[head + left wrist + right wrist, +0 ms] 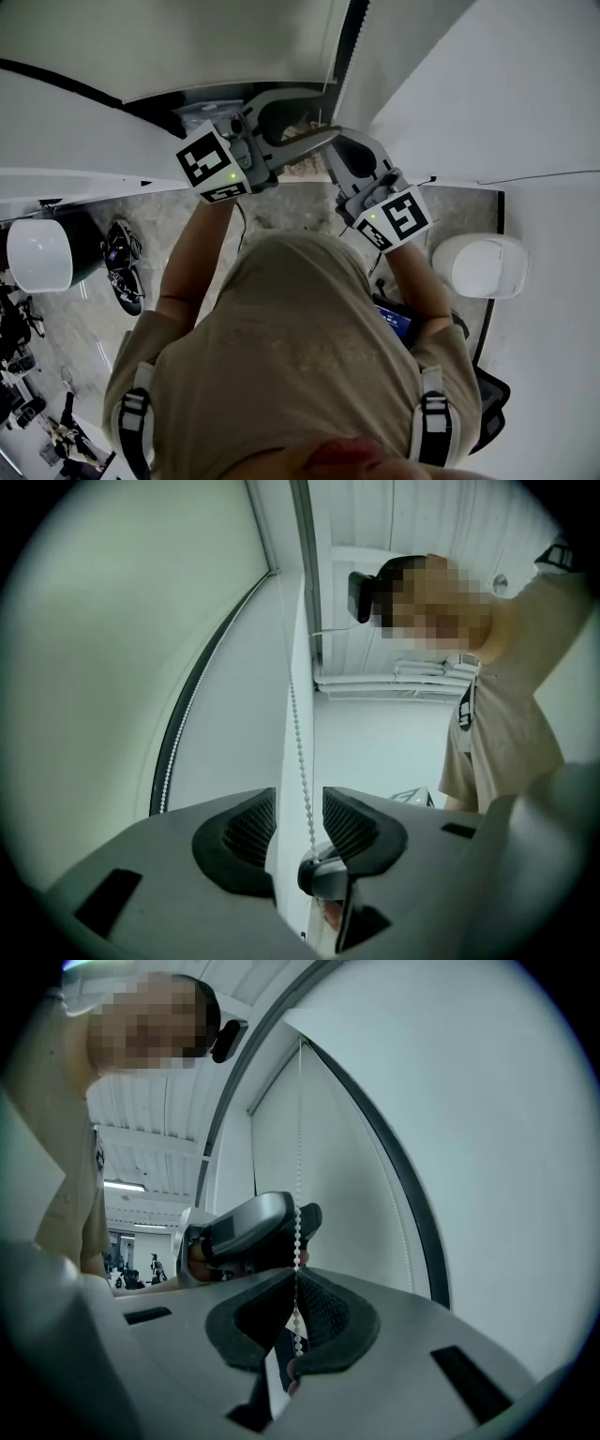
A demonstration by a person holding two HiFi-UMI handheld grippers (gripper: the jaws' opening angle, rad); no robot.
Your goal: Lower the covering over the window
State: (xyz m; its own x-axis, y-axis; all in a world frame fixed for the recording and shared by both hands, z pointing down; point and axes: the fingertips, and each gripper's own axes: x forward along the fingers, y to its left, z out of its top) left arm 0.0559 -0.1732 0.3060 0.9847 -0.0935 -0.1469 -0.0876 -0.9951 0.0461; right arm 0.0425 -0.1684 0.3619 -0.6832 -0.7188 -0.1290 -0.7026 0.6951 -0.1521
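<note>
Left gripper point(300, 822): grey two-jaw body, black ribbed pads spread apart; the white beaded pull chain point(298, 752) hangs in the gap between them, unpinched. The pale roller blind point(234, 714), the window covering, lies behind the chain beside a dark curved frame strip point(178, 733). Right gripper point(296, 1297): pads pressed together, pinching the same chain, with the left gripper just above it on the strand. The person's beige shirt point(309, 347) fills the head view.
</note>
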